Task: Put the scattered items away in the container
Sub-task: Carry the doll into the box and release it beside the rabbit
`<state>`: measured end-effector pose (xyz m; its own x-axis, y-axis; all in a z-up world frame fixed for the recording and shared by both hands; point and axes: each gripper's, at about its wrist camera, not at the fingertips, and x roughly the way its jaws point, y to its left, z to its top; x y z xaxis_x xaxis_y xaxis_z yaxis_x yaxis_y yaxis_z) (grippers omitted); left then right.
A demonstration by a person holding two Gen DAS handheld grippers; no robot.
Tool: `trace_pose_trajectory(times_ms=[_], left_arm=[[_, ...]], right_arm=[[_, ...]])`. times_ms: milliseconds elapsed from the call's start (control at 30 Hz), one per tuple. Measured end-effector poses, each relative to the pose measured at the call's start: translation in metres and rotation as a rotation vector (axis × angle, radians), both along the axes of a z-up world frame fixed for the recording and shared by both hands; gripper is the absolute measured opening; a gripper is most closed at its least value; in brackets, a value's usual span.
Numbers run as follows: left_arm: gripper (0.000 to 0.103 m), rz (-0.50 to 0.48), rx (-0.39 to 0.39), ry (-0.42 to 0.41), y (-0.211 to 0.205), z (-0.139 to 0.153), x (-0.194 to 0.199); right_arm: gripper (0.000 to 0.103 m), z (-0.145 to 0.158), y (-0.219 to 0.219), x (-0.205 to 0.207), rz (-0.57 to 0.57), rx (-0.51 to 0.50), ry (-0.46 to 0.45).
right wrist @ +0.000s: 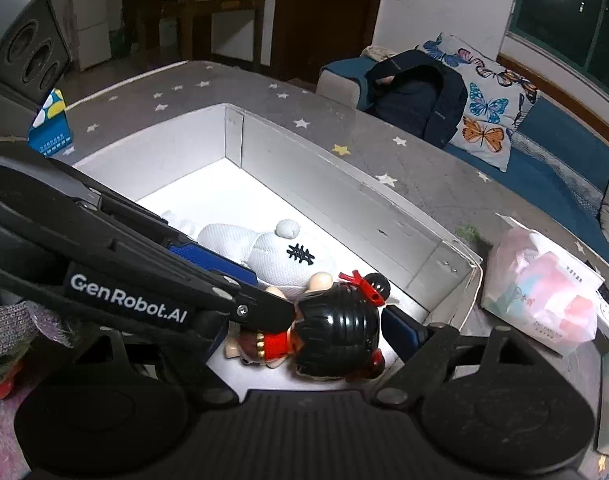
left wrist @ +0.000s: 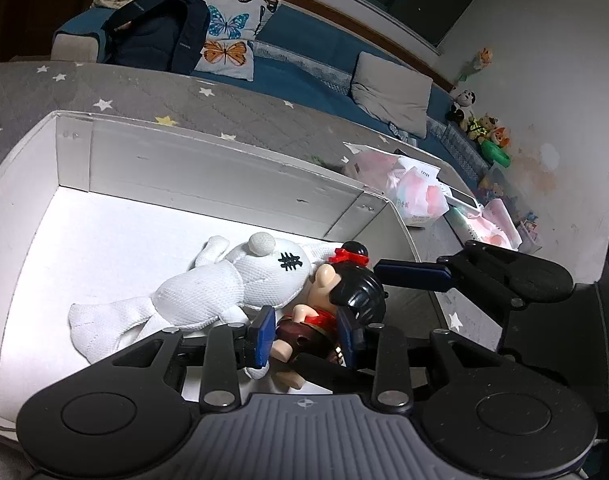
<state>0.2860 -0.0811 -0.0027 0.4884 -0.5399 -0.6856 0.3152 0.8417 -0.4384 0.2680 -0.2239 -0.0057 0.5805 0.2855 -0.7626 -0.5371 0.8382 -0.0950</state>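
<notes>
A white open box (left wrist: pixel 224 168) (right wrist: pixel 344 184) stands on a grey star-patterned table. Inside lie a white plush toy (left wrist: pixel 224 284) (right wrist: pixel 272 252) and a black-haired doll in red (left wrist: pixel 344 292) (right wrist: pixel 336 332), side by side at the box's near end. My left gripper (left wrist: pixel 306 334) has its blue pads on either side of the doll's body, shut on it. My right gripper (right wrist: pixel 324 300) is open, its fingers spread wide around the doll's head; one blue finger (left wrist: pixel 412 274) shows in the left wrist view beside the head.
Pink and white plastic-wrapped packs (left wrist: pixel 416 192) (right wrist: pixel 544 296) lie right of the box. A blue carton (right wrist: pixel 50 128) stands at the table's far left. A blue sofa with butterfly cushions (left wrist: pixel 224 20) and a dark jacket (right wrist: pixel 420 96) is behind.
</notes>
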Motion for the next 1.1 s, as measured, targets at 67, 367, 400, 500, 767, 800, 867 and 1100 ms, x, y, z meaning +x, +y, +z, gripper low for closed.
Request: trace_pose_trajectory(times_ms=[67, 367, 400, 500, 767, 800, 867, 1100], left_arm=[[0.035, 0.005, 0.000, -0.007, 0.001, 0.002, -0.003], [0.035, 0.022, -0.010, -0.050, 0.009, 0.018, -0.023], [0.035, 0.023, -0.011, -0.055, 0.010, 0.020, -0.026], [0.035, 0.026, -0.012, -0.072, 0.012, 0.026, -0.035], [0.035, 0.042, -0.013, -0.119, 0.020, 0.039, -0.065], [0.035, 0.046, -0.017, -0.121, 0.022, 0.039, -0.068], [0.035, 0.053, -0.028, -0.123, 0.027, 0.040, -0.075], [0.035, 0.066, -0.034, -0.142, 0.035, 0.043, -0.099]], right_arm=[[0.085, 0.002, -0.001, -0.003, -0.011, 0.012, -0.010], [0.085, 0.016, -0.005, -0.026, -0.056, 0.066, -0.060], [0.086, 0.018, -0.005, -0.029, -0.059, 0.073, -0.066], [0.086, 0.023, -0.004, -0.042, -0.069, 0.088, -0.090], [0.089, 0.032, 0.001, -0.076, -0.083, 0.120, -0.145], [0.092, 0.033, 0.002, -0.080, -0.085, 0.125, -0.151], [0.092, 0.034, 0.002, -0.089, -0.091, 0.131, -0.166], [0.095, 0.033, 0.007, -0.118, -0.103, 0.152, -0.207]])
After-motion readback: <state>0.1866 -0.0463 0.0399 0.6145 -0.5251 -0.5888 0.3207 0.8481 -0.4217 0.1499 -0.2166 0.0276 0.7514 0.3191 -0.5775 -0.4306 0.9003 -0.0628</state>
